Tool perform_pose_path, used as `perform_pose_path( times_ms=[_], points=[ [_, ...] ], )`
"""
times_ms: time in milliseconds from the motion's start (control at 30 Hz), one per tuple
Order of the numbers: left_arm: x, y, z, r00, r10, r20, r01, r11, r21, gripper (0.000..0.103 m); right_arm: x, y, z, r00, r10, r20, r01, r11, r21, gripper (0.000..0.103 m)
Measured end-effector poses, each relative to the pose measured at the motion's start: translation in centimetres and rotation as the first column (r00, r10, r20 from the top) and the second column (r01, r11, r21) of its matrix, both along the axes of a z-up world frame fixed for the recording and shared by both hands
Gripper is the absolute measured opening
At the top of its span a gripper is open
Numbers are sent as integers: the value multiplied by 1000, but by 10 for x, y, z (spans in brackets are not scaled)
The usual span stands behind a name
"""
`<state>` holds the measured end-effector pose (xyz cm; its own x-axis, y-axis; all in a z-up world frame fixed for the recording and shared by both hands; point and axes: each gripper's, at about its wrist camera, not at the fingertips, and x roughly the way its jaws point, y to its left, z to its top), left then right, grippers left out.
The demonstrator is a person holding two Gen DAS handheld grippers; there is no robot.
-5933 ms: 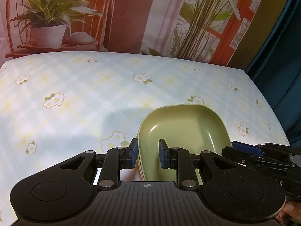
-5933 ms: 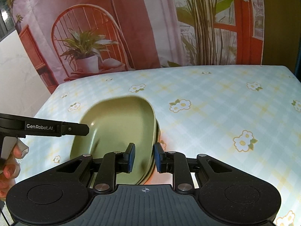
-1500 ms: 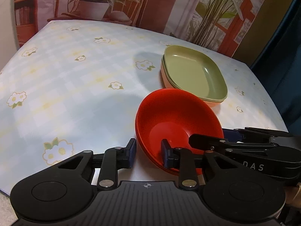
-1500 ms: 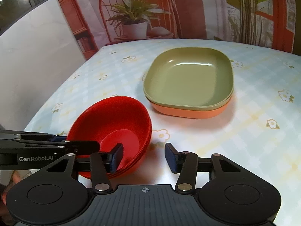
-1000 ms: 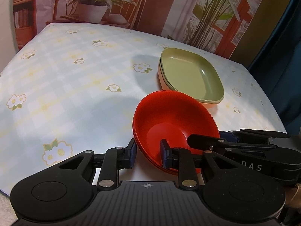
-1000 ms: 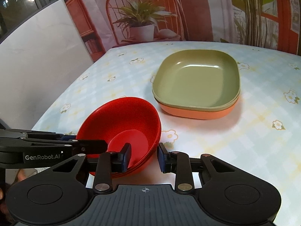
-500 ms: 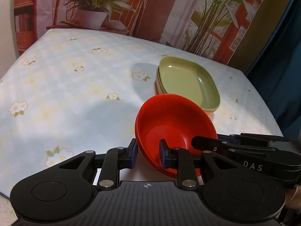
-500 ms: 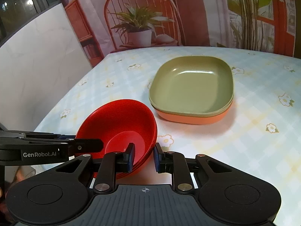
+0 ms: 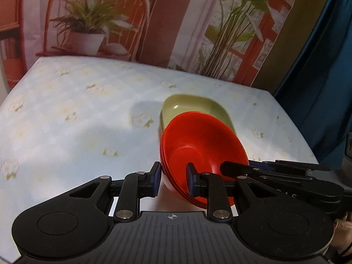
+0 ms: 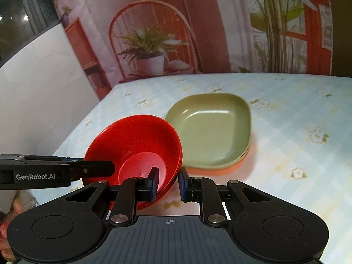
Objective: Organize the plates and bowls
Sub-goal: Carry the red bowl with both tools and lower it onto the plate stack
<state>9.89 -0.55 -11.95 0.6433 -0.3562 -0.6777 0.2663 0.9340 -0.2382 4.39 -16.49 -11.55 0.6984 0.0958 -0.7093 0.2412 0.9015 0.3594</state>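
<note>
A stack of red bowls [image 9: 204, 145] [image 10: 136, 145] hangs tilted just above the flowered table [image 9: 66, 132], held from two sides. My left gripper [image 9: 173, 178] is shut on the near rim in the left wrist view, one pad inside the bowl and one outside. My right gripper [image 10: 168, 182] is shut on the opposite rim in the same way. Each gripper shows in the other's view: the right gripper [image 9: 275, 169], the left gripper [image 10: 88, 167]. Just beyond the bowls lies a green square plate [image 9: 193, 105] [image 10: 211, 136] stacked on an orange plate [image 10: 220, 171].
A printed backdrop of a chair and potted plant [image 10: 149, 55] rises behind the table's far edge. A blue curtain [image 9: 319, 88] hangs on the right, a white wall [image 10: 33, 88] stands on the left. A hand [image 10: 8, 215] shows at the lower left.
The red bowls have risen off the table and moved toward the green plate, now overlapping its near edge in the left wrist view. The right jaws have narrowed onto the rim.
</note>
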Motion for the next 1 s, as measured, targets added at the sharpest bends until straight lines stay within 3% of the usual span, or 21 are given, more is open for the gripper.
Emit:
perform_pose_path(
  times_ms=[600,1000],
  points=[
    [83,-38,3,999,-45,-15,45,999,-23,26,52,-68,3,996,-81,24,83,993,-87,17],
    [96,-48,-17,996,-81,-46,81,997,6,26,58,-76,-17,994,-102,-43,98,991,-93,17]
  ],
)
